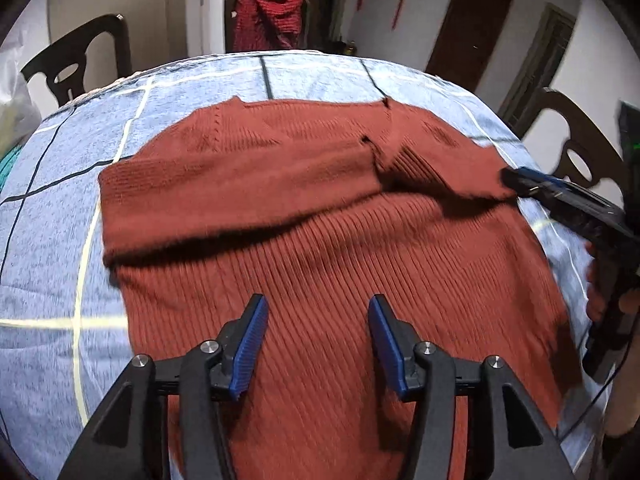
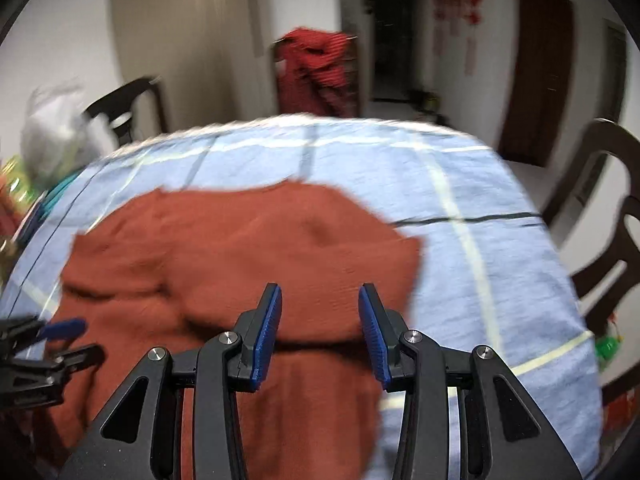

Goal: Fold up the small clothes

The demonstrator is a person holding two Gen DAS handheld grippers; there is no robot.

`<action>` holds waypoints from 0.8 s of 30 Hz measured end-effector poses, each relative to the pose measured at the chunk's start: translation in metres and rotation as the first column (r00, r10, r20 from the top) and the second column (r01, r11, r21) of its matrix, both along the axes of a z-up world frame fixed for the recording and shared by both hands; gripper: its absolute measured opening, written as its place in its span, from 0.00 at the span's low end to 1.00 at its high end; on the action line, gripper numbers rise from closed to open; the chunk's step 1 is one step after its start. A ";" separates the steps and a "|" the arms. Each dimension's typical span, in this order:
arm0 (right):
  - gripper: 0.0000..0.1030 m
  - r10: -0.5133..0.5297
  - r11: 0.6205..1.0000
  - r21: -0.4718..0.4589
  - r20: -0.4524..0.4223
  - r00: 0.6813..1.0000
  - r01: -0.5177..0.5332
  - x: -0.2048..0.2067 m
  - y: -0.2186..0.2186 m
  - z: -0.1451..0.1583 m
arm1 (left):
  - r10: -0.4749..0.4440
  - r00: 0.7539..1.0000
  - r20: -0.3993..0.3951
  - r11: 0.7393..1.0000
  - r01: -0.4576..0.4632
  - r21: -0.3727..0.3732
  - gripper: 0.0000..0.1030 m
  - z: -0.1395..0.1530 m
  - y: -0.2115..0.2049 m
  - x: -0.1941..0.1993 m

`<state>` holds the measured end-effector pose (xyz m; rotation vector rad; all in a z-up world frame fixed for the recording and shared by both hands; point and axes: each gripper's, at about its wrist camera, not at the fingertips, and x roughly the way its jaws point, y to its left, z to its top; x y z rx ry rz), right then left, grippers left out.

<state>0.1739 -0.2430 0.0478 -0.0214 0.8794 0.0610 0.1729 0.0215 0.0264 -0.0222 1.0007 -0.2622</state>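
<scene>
A rust-red ribbed sweater (image 1: 320, 208) lies flat on the blue tablecloth (image 1: 48, 264), with a sleeve folded across its chest. My left gripper (image 1: 318, 304) hovers over the sweater's lower body, jaws open, nothing between the blue pads (image 1: 250, 340). In the right wrist view the same sweater (image 2: 240, 248) is blurred, and my right gripper (image 2: 320, 292) stands open above a folded edge, empty. In the left wrist view the right gripper (image 1: 510, 178) comes in from the right, its tip at the folded sleeve's end. In the right wrist view the left gripper (image 2: 76, 340) shows at the left edge.
Dark wooden chairs (image 1: 76, 60) (image 2: 600, 208) stand around the table. A red garment (image 1: 268, 16) hangs on the far chair. A white bag (image 2: 56, 128) and small items crowd the table's left edge. A person's hand (image 1: 596, 292) holds the right gripper's handle.
</scene>
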 end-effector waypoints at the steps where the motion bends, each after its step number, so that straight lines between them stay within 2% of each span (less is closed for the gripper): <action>1: 0.40 0.011 1.000 -0.021 -0.012 1.000 -0.012 -0.003 0.003 -0.004 | -0.010 1.000 0.002 1.000 0.010 0.006 0.55 -0.001 0.001 -0.005; 3: 0.40 0.020 0.999 -0.045 -0.020 1.000 -0.021 -0.008 0.006 -0.011 | -0.024 1.000 0.005 0.999 0.024 0.023 0.55 -0.001 0.002 -0.014; 8: 0.40 0.002 0.999 0.038 0.026 1.000 -0.003 -0.004 0.007 -0.001 | -0.034 0.999 -0.006 0.999 0.034 0.004 0.56 -0.001 0.007 -0.032; 10: 0.40 0.013 0.999 0.030 0.047 0.999 -0.014 0.004 0.018 0.002 | -0.036 0.999 -0.004 0.999 0.036 -0.002 0.56 -0.001 0.009 -0.037; 13: 0.40 0.033 0.999 -0.004 0.016 0.999 -0.033 0.022 0.039 -0.005 | -0.031 1.000 -0.001 0.999 0.031 -0.015 0.56 0.000 0.013 -0.044; 16: 0.40 0.092 0.993 0.084 -0.045 0.995 -0.088 0.029 0.050 -0.014 | -0.037 0.999 -0.003 0.999 0.037 -0.023 0.56 0.000 0.017 -0.052; 21: 0.40 0.197 0.967 0.181 -0.080 0.977 -0.180 0.020 0.061 -0.013 | -0.033 0.999 -0.003 0.997 0.032 -0.064 0.56 0.002 0.025 -0.061; 24: 0.40 0.152 0.972 0.188 -0.038 0.988 -0.143 0.028 0.056 -0.001 | -0.026 1.000 -0.015 0.996 0.024 -0.084 0.56 0.002 0.029 -0.064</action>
